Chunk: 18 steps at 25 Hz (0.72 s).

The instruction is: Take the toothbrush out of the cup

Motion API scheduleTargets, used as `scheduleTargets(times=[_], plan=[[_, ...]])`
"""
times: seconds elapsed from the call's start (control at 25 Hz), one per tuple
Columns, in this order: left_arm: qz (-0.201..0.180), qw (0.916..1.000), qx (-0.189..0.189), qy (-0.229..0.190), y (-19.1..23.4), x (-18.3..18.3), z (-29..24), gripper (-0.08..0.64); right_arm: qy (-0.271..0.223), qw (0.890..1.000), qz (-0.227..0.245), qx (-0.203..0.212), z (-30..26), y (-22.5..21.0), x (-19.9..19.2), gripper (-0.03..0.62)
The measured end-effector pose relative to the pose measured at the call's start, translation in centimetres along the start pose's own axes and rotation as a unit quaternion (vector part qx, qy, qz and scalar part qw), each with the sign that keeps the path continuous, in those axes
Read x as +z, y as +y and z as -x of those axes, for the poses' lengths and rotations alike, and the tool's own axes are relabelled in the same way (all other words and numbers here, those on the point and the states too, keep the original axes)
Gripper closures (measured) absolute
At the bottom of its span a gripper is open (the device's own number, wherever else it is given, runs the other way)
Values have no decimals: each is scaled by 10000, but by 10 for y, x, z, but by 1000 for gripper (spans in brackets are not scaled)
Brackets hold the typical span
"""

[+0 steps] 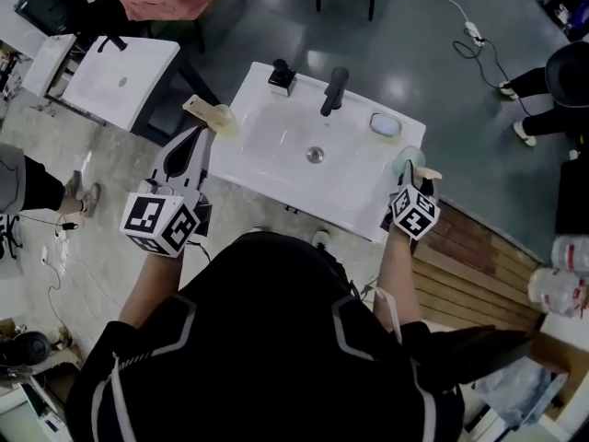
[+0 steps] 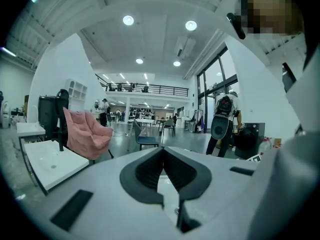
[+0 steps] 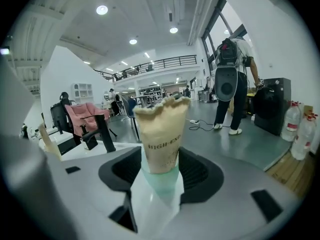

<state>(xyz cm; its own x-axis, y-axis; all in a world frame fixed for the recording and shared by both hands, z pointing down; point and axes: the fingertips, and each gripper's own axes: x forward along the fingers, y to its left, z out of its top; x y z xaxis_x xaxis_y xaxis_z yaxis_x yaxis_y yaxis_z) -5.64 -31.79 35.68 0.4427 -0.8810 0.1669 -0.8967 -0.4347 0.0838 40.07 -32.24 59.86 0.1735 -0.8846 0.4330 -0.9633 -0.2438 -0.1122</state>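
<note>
A pale green cup [image 1: 409,161] [image 3: 160,184] stands at the right corner of the white sink [image 1: 276,150]. A toothbrush in a beige paper wrapper [image 3: 161,134] sticks up out of it. My right gripper [image 1: 411,180] [image 3: 159,149] has its jaws set wide around the cup, and both pads lie against the cup's sides with no gap showing. My left gripper [image 1: 204,129] [image 2: 163,148] hovers at the sink's left corner, shut with nothing between its pads, and looks out level across the room. Just past its tips stands a beige packet [image 1: 208,111] [image 3: 47,136].
A black faucet [image 1: 334,90] [image 3: 102,131], a black soap dispenser [image 1: 282,75] and a small soap dish [image 1: 385,124] line the sink's back. A second basin [image 1: 120,81] stands at the left. Wooden boards [image 1: 479,265] lie at the right. People stand nearby [image 1: 552,81] [image 3: 230,84].
</note>
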Motion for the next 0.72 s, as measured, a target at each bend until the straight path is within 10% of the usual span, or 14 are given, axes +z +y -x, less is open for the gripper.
scheduleTargets(times=[0.72], plan=[[26,9989,462,35,22,-4,27,555,-48,9997,139,-206,-16,-7,8,511]])
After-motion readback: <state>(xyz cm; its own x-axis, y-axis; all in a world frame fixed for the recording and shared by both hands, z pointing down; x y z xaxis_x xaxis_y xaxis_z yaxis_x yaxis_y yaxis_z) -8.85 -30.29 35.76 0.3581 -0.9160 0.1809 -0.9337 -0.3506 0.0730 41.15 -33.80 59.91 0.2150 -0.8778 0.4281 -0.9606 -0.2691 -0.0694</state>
